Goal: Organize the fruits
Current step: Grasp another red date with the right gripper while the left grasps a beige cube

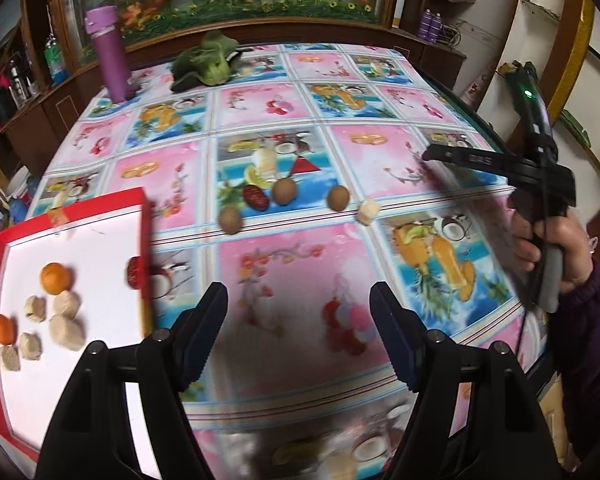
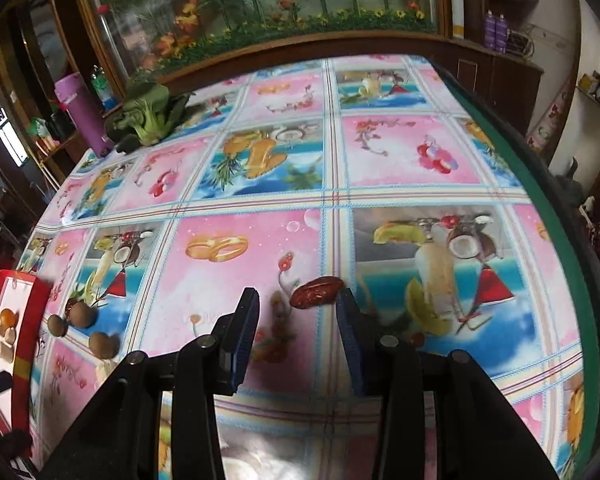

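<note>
Nearest the left wrist camera, the left gripper (image 1: 298, 340) hung over the fruit-print tablecloth (image 1: 300, 264) with its jaws spread wide and nothing between them. Just to its left lay the red-rimmed box lid (image 1: 144, 240), serving as the collecting tray: two small oranges (image 1: 55, 278), several pale nut-like pieces (image 1: 66, 304) and other beige lumps already sat on its white floor, probably because sorted items were being gathered there. A red date (image 1: 133, 276) showed right at the tray's near wall; blur made it impossible to tell whether it rested on the cloth or was falling.

In the right wrist view, the right gripper (image 2: 298, 328) pointed down with its jaws partly apart and empty, a second red date (image 2: 316, 293) lying on the cloth just ahead of the tips, nearer the right pad. That alignment suggested this date was the next pick.

Farther out on the table, three brown round fruits (image 1: 284, 191) and another dark red date (image 1: 256, 198) waited in a loose row beside a pale chunk (image 1: 369, 212), still unsorted. The person's hand (image 1: 548, 248) held the right tool at the table's edge. At the far side stood a purple bottle (image 1: 108, 52) and a leafy green vegetable (image 1: 208, 60), well apart from the work.
</note>
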Available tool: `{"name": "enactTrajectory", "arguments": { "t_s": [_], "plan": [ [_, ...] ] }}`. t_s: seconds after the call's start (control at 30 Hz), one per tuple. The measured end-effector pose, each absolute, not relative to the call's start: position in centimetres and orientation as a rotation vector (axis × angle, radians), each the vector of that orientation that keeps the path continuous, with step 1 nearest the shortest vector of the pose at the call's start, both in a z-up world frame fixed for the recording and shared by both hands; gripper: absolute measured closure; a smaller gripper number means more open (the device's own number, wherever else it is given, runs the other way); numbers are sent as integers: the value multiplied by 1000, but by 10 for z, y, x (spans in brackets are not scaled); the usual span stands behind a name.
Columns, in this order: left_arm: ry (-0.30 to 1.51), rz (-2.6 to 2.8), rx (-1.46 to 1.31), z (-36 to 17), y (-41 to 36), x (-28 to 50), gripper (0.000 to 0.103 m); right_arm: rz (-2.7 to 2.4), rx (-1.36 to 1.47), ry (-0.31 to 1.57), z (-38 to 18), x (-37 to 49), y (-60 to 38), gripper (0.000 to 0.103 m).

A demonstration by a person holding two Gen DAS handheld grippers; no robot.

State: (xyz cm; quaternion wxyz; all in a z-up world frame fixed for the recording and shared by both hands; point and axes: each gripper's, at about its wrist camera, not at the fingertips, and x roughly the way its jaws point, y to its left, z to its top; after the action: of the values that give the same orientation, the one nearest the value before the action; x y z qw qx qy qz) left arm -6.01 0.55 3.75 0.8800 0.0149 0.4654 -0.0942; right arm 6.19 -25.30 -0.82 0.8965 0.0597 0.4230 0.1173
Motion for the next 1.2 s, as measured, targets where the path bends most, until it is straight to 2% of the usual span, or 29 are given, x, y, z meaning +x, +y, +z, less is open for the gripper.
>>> {"name": "enactTrajectory", "arguments": {
  "t_s": [0.17,0.23,0.33,0.4,0.57,0.67,0.97,1.1,1.2],
  "plan": [
    [974,-240,28,31,-8,-45,29,201,94,872,-13,68,-245,65],
    [983,-252,34,28,-12,-39,29,194,87,865,-13,68,-245,77],
    [993,-292,30,22,-21,-30,29,180,70,847,-14,67,-247,87],
    [996,-314,34,18,-29,-22,30,188,72,841,-14,67,-248,87],
    [997,-359,31,11,-46,-6,52,205,87,840,-14,67,-250,87],
    [992,-383,37,7,-55,3,58,217,106,847,-14,67,-253,87],
    [1003,-376,51,-7,-61,20,67,340,204,892,-12,61,-257,88],
    [991,-378,56,-9,-62,23,76,393,221,847,-1,51,-258,88],
    [984,-386,37,-9,-61,25,78,421,226,811,5,45,-259,88]
  ]
}}
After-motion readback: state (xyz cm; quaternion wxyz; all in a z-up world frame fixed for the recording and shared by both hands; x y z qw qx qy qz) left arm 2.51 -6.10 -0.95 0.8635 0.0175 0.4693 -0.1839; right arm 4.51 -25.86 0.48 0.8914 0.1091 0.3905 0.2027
